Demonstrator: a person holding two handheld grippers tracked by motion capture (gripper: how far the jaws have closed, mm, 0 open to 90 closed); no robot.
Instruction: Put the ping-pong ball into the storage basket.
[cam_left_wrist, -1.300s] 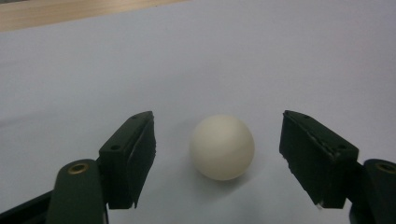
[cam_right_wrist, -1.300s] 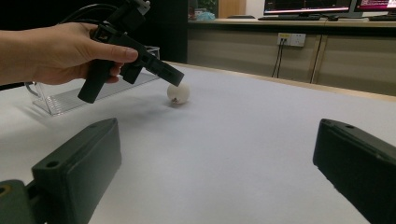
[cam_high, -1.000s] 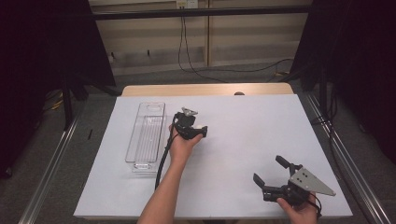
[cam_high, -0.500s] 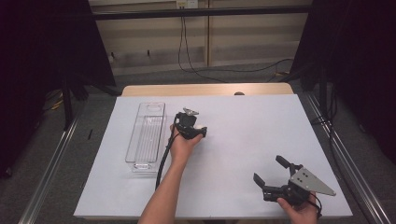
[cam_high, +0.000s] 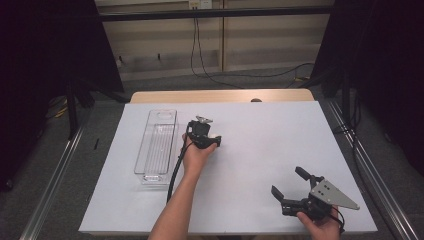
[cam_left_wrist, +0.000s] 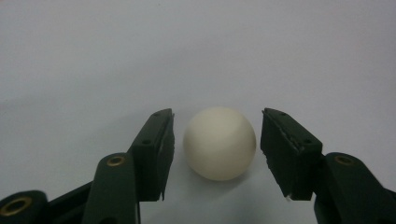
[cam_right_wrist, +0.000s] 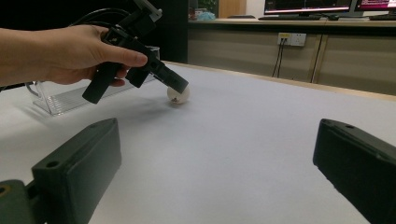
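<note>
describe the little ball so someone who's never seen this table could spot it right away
Start at the white table and find the clear plastic tray lying lengthwise on its left part. Just right of the tray, the left gripper points down at the tabletop with its jaws open. The ball sits between those jaws: small, round, cream-white, and resting loose on the table.

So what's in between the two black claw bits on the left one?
A small white ball sits on the table between them, in the left gripper view. The left claw is open around it.
</note>
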